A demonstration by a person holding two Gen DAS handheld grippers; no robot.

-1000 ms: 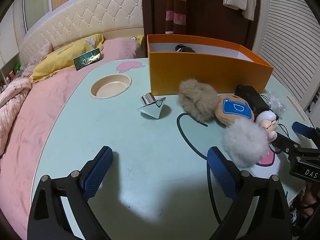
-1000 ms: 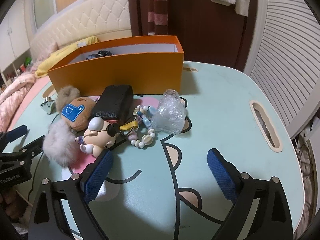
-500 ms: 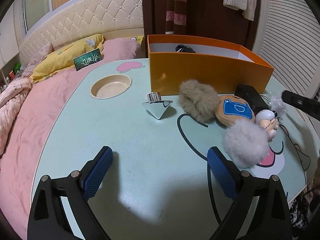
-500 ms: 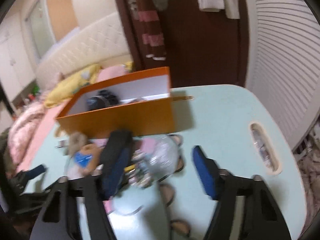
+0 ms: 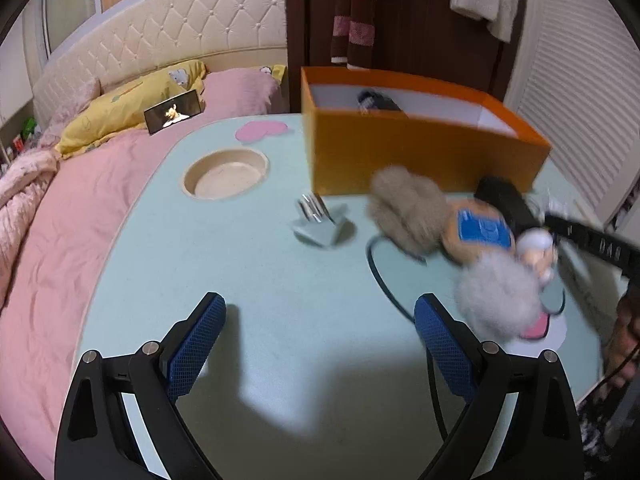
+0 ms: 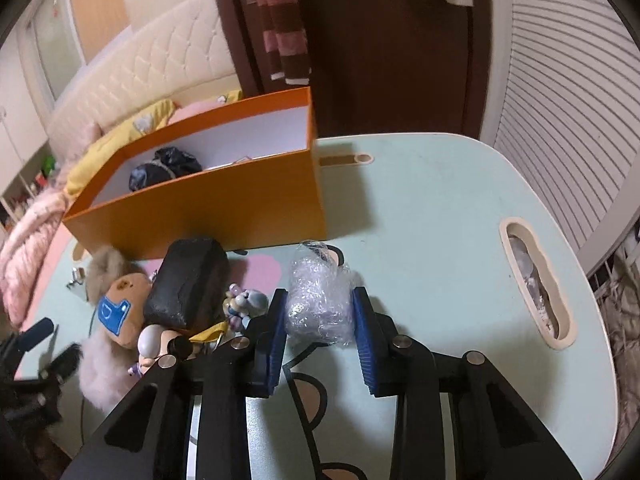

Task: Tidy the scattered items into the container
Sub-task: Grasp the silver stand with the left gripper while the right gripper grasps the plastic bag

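Observation:
An orange box [image 6: 224,204] stands on the pale green table [image 6: 440,216], with a dark bundle [image 6: 164,166] inside; the box also shows in the left wrist view [image 5: 420,160]. My right gripper [image 6: 320,312] is shut on a crumpled clear plastic wrap [image 6: 318,304], which rests on the table. Beside it lie a black pouch [image 6: 188,284], a beaded trinket [image 6: 244,304], a small doll [image 6: 154,340], a brown plush [image 6: 116,300] and a pale fur ball [image 6: 100,372]. My left gripper [image 5: 320,340] is open and empty above bare table, short of a silver clip [image 5: 320,220].
A round cup recess [image 5: 226,174] sits in the table at the far left. A slot [image 6: 536,280] is cut near the right edge. A pink bed [image 5: 48,240] lies to the left. A dark door [image 6: 380,48] and a slatted wall [image 6: 560,80] stand behind.
My right gripper has moved forward over the items and its fingers have closed on the plastic wrap. My left gripper has stayed open, shifting slightly.

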